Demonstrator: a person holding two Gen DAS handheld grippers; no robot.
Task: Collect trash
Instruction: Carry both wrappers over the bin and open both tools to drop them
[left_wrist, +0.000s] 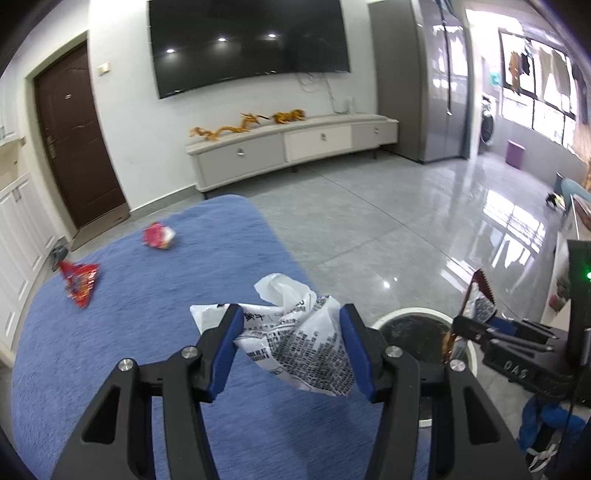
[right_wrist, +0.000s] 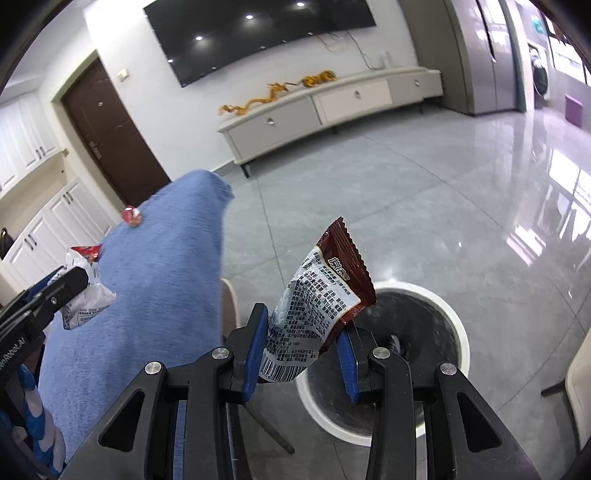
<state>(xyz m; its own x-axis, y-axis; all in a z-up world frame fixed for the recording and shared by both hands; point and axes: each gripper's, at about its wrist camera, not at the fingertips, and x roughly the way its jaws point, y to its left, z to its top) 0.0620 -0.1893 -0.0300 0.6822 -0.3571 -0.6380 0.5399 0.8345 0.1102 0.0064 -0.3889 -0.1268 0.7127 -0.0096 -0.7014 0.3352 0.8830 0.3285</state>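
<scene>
My left gripper (left_wrist: 291, 325) is shut on a crumpled white printed wrapper (left_wrist: 295, 332) and holds it above the blue cloth-covered table (left_wrist: 147, 332). My right gripper (right_wrist: 303, 328) is shut on a brown and silver snack wrapper (right_wrist: 321, 291), held upright above a round white-rimmed bin (right_wrist: 454, 325). The bin (left_wrist: 413, 317) and right gripper (left_wrist: 491, 328) also show in the left wrist view. A red triangular wrapper (left_wrist: 79, 282) and a small red and white wrapper (left_wrist: 159, 236) lie on the table's far left.
Grey tiled floor (left_wrist: 369, 229) lies beyond the table. A white TV cabinet (left_wrist: 291, 147) stands at the far wall under a television. A brown door (left_wrist: 74, 140) is at the left, a grey fridge (left_wrist: 424, 81) at the right.
</scene>
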